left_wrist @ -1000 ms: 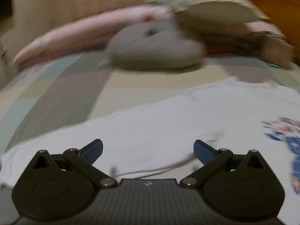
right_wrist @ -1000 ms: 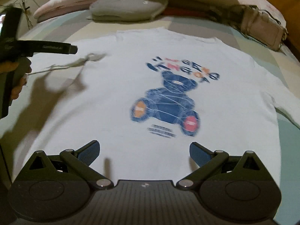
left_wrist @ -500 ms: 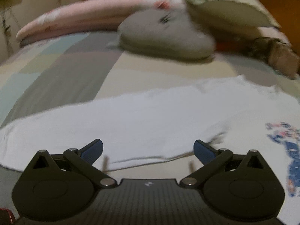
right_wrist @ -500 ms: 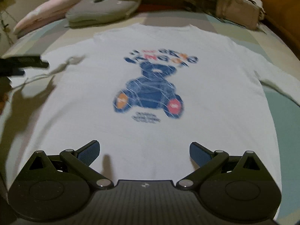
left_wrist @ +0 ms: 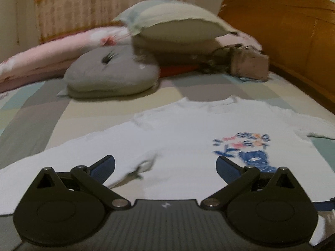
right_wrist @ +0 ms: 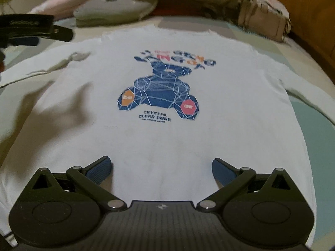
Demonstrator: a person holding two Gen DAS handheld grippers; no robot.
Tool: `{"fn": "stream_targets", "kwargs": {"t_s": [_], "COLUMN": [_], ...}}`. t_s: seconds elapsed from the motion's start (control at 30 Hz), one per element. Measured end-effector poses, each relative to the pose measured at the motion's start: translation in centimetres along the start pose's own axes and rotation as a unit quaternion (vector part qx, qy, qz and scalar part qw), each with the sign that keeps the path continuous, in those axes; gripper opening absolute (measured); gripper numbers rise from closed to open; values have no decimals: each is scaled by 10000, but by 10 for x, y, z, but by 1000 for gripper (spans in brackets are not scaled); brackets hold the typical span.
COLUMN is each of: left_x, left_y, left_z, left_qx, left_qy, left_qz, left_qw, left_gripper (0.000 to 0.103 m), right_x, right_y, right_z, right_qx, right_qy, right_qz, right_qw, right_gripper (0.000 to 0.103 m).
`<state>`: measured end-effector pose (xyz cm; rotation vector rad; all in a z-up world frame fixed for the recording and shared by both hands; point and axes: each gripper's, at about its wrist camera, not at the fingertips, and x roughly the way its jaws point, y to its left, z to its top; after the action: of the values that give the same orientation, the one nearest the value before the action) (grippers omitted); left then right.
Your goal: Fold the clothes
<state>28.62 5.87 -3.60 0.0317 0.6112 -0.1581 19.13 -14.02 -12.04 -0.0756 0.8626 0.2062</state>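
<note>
Right wrist view: white long-sleeved shirt lies flat, print side up, on the bed, collar toward 12 o'clock, hem toward 6 o'clock under the camera. Blue bear print sits mid-chest; the legible lines below it read "CRYSTAL CLEAR PURE". Right claw is spread wide, holding nothing, above the lower shirt body; contact with the cloth cannot be judged. Left claw shows at 10 o'clock, blurred, over the shirt's sleeve, casting a shadow on the fabric. Left wrist view: left claw is likewise spread and empty, with the sleeve and armpit crease between its fingers. Grey cushion at 11 o'clock, pillows at 12 o'clock, wooden headboard at 2 o'clock, all clear of the shirt.
</note>
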Motion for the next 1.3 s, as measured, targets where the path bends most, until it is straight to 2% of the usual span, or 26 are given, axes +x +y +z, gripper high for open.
{"fn": "stream_targets", "kwargs": {"t_s": [0.17,0.23,0.33,0.47,0.6,0.73,0.87,1.0,1.17,1.3], "left_x": [-9,-10,-6,-1,4,8,14,21,26,29], "left_y": [-26,-37,-52,-68,-77,-84,-85,-83,-78,-77], "left_z": [-3,-6,-12,-21,-28,-33,-35,-36,-36,-36], "left_qx": [163,421,783,1057,1183,1360,1408,1379,1277,1218], "left_qy": [-312,-337,-300,-217,-113,-102,-31,35,95,121], "left_qz": [-705,-799,-733,-836,-1047,-1008,-985,-935,-898,-856], "left_qw": [9969,9953,9938,9906,9874,9855,9851,9860,9877,9888], "left_gripper": [102,102,102,102,102,102,102,102,102,102], "right_x": [-15,-28,-49,-66,-74,-68,-44,-20,-3,2], "right_y": [-20,-37,-72,-137,-218,-298,-354,-379,-398,-420], "right_z": [3,6,10,8,-3,-17,-28,-30,-23,-25], "right_qx": [278,535,753,1279,2270,3324,4098,4351,4241,4511], "right_qy": [-237,-486,-962,-1202,-1365,-1518,-1573,-1556,-1835,-2079], "right_qz": [377,511,230,-210,-533,-640,-546,-653,-556,-297], "right_qw": [9986,9961,9922,9843,9628,9286,8969,8844,8851,8674], "right_gripper": [103,103,103,103,103,103,103,103,103,103]}}
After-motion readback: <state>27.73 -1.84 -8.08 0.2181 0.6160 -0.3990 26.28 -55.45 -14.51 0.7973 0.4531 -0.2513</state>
